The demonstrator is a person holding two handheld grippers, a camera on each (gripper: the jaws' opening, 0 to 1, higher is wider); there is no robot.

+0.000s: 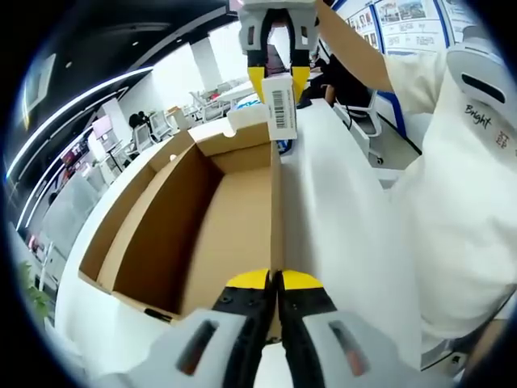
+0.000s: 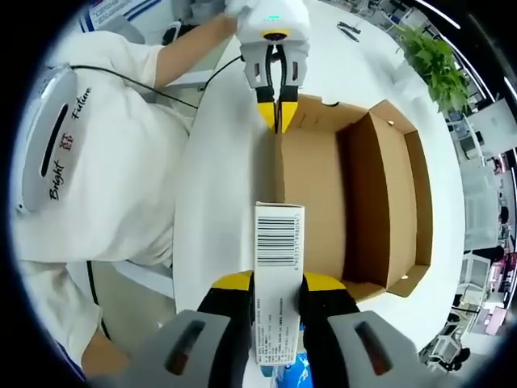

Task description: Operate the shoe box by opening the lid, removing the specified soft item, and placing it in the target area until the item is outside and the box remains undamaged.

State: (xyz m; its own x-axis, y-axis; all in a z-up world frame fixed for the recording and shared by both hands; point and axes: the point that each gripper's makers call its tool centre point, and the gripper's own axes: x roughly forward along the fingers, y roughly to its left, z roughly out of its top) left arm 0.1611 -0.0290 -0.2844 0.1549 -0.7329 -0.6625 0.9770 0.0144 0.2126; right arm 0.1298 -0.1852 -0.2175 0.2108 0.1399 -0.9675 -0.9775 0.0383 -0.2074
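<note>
Right hand-held gripper (image 2: 275, 301) clamps a barcoded packet (image 2: 279, 267), its print seemingly unreadable.

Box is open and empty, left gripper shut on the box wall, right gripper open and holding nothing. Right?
One thing is off: the right gripper isn't empty; its jaws are shut on a small white barcoded carton, as the right gripper view shows. The rest stands: the shoe box is open with a bare cardboard floor, and the left gripper is shut on its wall.
</note>
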